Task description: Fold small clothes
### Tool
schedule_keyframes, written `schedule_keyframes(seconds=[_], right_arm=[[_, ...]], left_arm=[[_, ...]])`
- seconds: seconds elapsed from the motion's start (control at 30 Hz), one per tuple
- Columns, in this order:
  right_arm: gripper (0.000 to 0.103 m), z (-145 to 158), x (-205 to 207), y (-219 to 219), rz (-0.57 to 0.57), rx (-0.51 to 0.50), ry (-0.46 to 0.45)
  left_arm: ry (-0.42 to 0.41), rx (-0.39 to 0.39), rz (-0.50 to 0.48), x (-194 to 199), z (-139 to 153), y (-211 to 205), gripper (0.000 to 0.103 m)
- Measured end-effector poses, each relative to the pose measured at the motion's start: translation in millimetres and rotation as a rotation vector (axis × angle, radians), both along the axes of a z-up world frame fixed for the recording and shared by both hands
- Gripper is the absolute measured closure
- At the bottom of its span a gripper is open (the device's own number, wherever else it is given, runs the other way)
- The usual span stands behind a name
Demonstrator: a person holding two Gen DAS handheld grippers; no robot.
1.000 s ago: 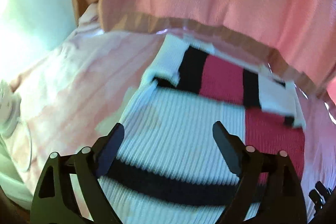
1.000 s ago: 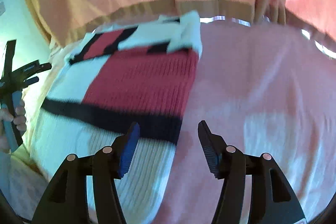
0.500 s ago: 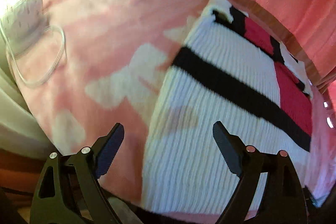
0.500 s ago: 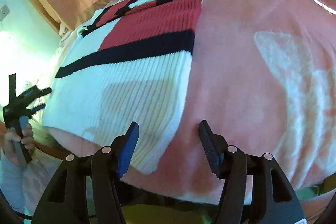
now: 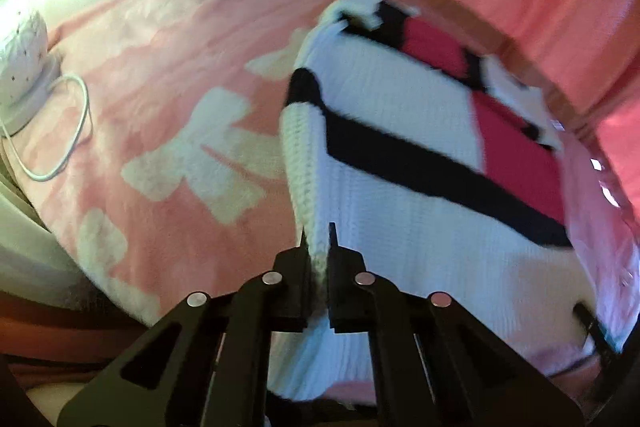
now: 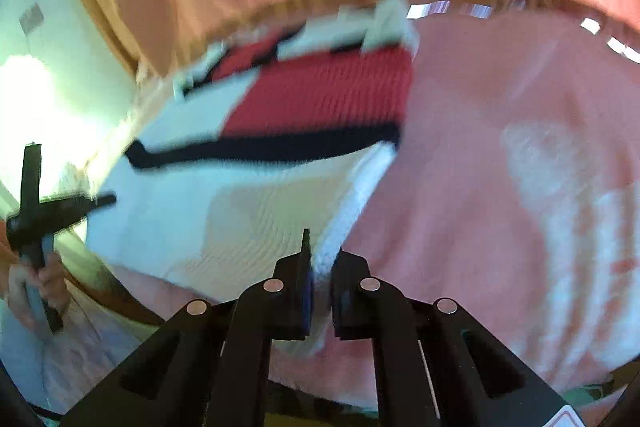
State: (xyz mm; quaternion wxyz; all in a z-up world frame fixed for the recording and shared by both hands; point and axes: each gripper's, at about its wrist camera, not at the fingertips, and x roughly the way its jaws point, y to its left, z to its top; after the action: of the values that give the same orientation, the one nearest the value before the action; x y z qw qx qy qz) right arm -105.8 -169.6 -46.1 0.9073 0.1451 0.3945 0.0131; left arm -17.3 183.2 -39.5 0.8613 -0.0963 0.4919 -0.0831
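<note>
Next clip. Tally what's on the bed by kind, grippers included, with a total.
Knit sweaters, white with black stripe and red blocks: 1
Pink blankets with white bows: 1
White dome lamps: 1
White cables: 1
Grippers, left gripper and right gripper, both clamped on the sweater's near edge: 2
Total: 6

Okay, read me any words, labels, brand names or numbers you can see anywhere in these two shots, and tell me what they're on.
None can be read.
The knit sweater, pinched at its near edge by the left gripper and right gripper, shows only white, black and red blocks.
The pink blanket carries pale shapes, no letters.
A red-edged sticker on the right gripper's body is cut off, unreadable.
</note>
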Motion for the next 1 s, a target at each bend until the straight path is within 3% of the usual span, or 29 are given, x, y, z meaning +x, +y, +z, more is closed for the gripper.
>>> schedule_keyframes(seconds=[0.07,0.17,0.37,0.5,0.57,0.7,0.83,0.97,1.0], right_arm=[[0.097,29.8,-21.1,-13.3,-0.041,-0.019,-0.058],[0.097,47.0,-44.5,-25.0,-0.099,-0.080,-0.049],[0.097,6.5,-71.5,-25.6,-0.149,-0.006,0.126],[0.097,-12.8,-66.2,-17.2,-0.141,-0.027,0.162],[0.094,-18.5,-59.9,-21.3,-0.143,-0.010,0.166],[0.082,-31.6,-52.2,-27.9,-0.150,0.045,0.213],[0.063,-33.1,-52.9,-29.2,-0.144,0.086,0.203],[0.056,-32.8,-47.2,-21.2,-0.135,0.070,0.185],[0.058,-33.0,-43.4,-17.7,-0.137,0.060,0.182]], left_arm=[[-0.029,-0.017,-0.045,-13.1,15.1,1.9,0.099],[-0.017,-0.044,-0.092,-24.7,16.7,1.0,0.099],[0.095,-0.002,-0.105,-37.8,-30.4,-10.8,0.099],[0.073,0.023,-0.077,-30.7,-35.4,-8.8,0.092],[0.068,0.043,-0.060,-25.4,-37.3,-9.9,0.076],[0.064,0.048,-0.013,-22.9,-41.5,-13.2,0.022],[0.090,0.036,0.071,-29.3,-55.9,0.5,0.017],[0.089,-0.001,0.057,-28.5,-60.1,-0.1,0.017],[0.095,-0.017,0.051,-27.3,-61.2,-0.9,0.023]])
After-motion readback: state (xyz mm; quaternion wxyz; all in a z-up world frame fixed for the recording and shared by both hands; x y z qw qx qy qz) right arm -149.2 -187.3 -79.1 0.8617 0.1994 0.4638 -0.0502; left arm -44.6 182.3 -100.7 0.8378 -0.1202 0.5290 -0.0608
